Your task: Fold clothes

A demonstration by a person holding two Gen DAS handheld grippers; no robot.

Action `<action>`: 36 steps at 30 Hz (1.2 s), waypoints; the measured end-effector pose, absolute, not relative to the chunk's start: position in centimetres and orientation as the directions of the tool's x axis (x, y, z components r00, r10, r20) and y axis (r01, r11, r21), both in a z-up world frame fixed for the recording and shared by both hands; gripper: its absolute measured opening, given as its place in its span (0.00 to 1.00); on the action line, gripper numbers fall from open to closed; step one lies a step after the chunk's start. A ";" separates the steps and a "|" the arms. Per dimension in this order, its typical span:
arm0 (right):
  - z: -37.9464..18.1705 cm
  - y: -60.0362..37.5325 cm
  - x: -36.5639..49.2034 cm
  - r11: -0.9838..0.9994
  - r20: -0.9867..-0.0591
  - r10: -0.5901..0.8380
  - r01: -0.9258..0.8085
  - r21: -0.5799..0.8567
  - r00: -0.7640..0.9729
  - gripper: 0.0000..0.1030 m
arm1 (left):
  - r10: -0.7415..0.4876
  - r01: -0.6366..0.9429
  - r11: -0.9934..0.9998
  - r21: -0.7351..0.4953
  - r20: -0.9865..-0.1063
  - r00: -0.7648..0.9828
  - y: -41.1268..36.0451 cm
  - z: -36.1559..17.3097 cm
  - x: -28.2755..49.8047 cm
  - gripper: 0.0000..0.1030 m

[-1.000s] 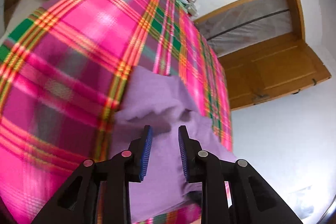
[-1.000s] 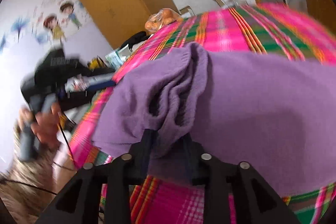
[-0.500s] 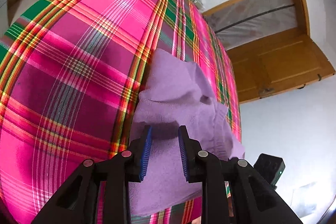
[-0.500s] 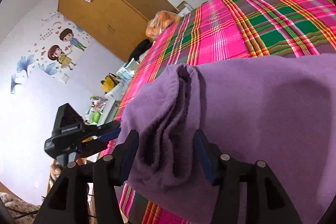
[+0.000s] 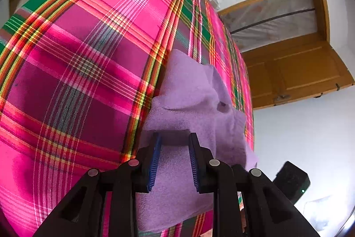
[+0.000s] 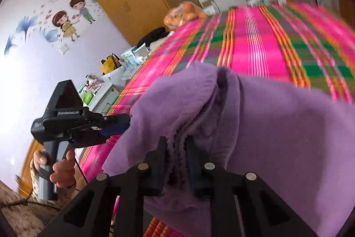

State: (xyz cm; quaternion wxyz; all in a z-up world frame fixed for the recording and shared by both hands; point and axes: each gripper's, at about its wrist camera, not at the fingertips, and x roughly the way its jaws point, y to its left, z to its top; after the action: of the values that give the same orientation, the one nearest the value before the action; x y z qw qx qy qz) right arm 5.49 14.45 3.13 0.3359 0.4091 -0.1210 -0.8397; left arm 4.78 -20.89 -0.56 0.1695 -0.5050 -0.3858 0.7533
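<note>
Plaid pink-and-green cloth [image 5: 88, 59] covers the bed; on its near edge lies the soft purple fleece garment [image 5: 190, 99], light, limp and bunching easily, best taken at a gathered edge. Right gripper [image 6: 176, 148] is closing, its fingers pinching a bunched fold of it. Left gripper [image 5: 174, 143] hovers over the garment, fingers spread, gripping nothing.

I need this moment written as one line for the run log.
stage: regrasp | left gripper: open above purple garment | right gripper: closing on bunched fold | surface: plaid cloth
</note>
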 end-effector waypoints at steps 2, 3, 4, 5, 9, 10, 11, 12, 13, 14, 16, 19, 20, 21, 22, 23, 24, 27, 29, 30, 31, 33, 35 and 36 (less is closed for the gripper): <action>3.8 15.6 5.7 -0.752 -0.590 -0.659 0.439 0.492 -0.467 0.16 | 0.648 0.132 -0.642 -0.756 -0.626 -0.434 -21.0 -0.5 4.9 0.24; 4.1 16.3 5.8 -0.760 -0.584 -0.650 0.419 0.498 -0.486 0.16 | 0.650 0.130 -0.639 -0.758 -0.622 -0.436 -21.1 -0.5 5.0 0.24; 3.9 16.7 5.8 -0.766 -0.589 -0.642 0.398 0.504 -0.491 0.16 | 0.651 0.129 -0.638 -0.759 -0.621 -0.436 -21.1 -0.5 5.1 0.24; 3.2 17.0 5.6 -0.768 -0.604 -0.639 0.373 0.520 -0.476 0.16 | 0.648 0.132 -0.641 -0.756 -0.625 -0.435 -21.2 -0.6 5.1 0.24; 0.4 17.5 5.0 -0.793 -0.671 -0.607 0.277 0.542 -0.426 0.21 | 0.653 0.138 -0.639 -0.756 -0.629 -0.421 -21.4 -1.1 5.2 0.24; 0.3 17.6 4.7 -0.782 -0.657 -0.619 0.265 0.564 -0.429 0.22 | 0.655 0.138 -0.638 -0.758 -0.628 -0.421 -21.4 -1.1 5.2 0.24; 0.4 17.9 4.6 -0.780 -0.650 -0.620 0.253 0.573 -0.439 0.27 | 0.655 0.138 -0.637 -0.758 -0.627 -0.422 -21.4 -1.2 5.2 0.24; 0.7 18.1 4.5 -0.785 -0.648 -0.612 0.249 0.567 -0.452 0.31 | 0.653 0.139 -0.639 -0.757 -0.629 -0.422 -21.5 -1.2 5.3 0.24; 0.9 18.3 4.4 -0.792 -0.648 -0.603 0.248 0.558 -0.466 0.40 | 0.651 0.140 -0.640 -0.755 -0.630 -0.423 -21.6 -1.2 5.3 0.24; 1.2 18.5 4.3 -0.799 -0.647 -0.592 0.246 0.549 -0.480 0.49 | 0.650 0.140 -0.642 -0.754 -0.631 -0.424 -21.7 -1.1 5.3 0.24; 1.1 18.4 3.9 -0.795 -0.648 -0.598 0.250 0.552 -0.472 0.53 | 0.648 0.137 -0.645 -0.752 -0.633 -0.424 -21.6 -1.1 5.3 0.24; 0.7 17.9 3.1 -0.792 -0.658 -0.606 0.258 0.554 -0.446 0.55 | 0.645 0.134 -0.650 -0.748 -0.636 -0.423 -21.6 -1.1 5.4 0.24; 0.6 17.7 2.8 -0.792 -0.664 -0.607 0.261 0.553 -0.436 0.59 | 0.645 0.133 -0.651 -0.747 -0.637 -0.423 -21.7 -1.1 5.4 0.24; 0.5 17.4 2.7 -0.793 -0.665 -0.606 0.269 0.546 -0.436 0.59 | 0.644 0.132 -0.652 -0.746 -0.638 -0.422 -21.8 -1.1 5.4 0.24; 0.6 17.1 2.6 -0.796 -0.666 -0.603 0.273 0.540 -0.439 0.61 | 0.643 0.131 -0.655 -0.744 -0.640 -0.421 -21.8 -1.1 5.5 0.24; 0.6 16.9 2.5 -0.797 -0.669 -0.601 0.273 0.538 -0.438 0.61 | 0.642 0.131 -0.657 -0.742 -0.642 -0.420 -21.8 -1.0 5.5 0.24; 0.6 16.7 2.4 -0.797 -0.669 -0.602 0.267 0.542 -0.436 0.61 | 0.640 0.132 -0.659 -0.741 -0.644 -0.419 -21.7 -1.1 5.6 0.24; 0.5 16.4 2.4 -0.781 -0.661 -0.621 0.263 0.567 -0.420 0.51 | 0.635 0.132 -0.665 -0.735 -0.649 -0.418 -21.5 -1.0 5.6 0.24; 0.2 16.3 2.5 -0.763 -0.651 -0.644 0.273 0.586 -0.403 0.40 | 0.631 0.130 -0.670 -0.731 -0.653 -0.418 -21.2 -1.0 5.7 0.24; 0.1 16.2 2.7 -0.753 -0.643 -0.655 0.280 0.595 -0.396 0.40 | 0.630 0.131 -0.672 -0.729 -0.655 -0.418 -21.2 -1.0 5.7 0.24; 0.2 16.2 2.9 -0.749 -0.636 -0.660 0.291 0.595 -0.400 0.32 | 0.629 0.132 -0.672 -0.729 -0.656 -0.417 -21.2 -0.9 5.7 0.24; 0.6 16.3 3.3 -0.745 -0.621 -0.665 0.312 0.590 -0.415 0.23 | 0.628 0.135 -0.672 -0.728 -0.658 -0.416 -21.3 -0.9 5.7 0.24; 1.2 16.5 3.6 -0.737 -0.602 -0.673 0.324 0.593 -0.430 0.21 | 0.626 0.137 -0.673 -0.726 -0.659 -0.416 -21.3 -0.8 5.7 0.24; 1.5 16.7 3.7 -0.734 -0.593 -0.676 0.330 0.594 -0.437 0.21 | 0.627 0.135 -0.673 -0.727 -0.658 -0.417 -21.3 -0.8 5.7 0.24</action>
State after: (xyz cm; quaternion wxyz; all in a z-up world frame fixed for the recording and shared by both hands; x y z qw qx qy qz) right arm 3.72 16.65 1.49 0.3055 0.4338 -0.1995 -0.8238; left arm 5.73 -21.26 -0.77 0.1628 -0.5150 -0.3701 0.7559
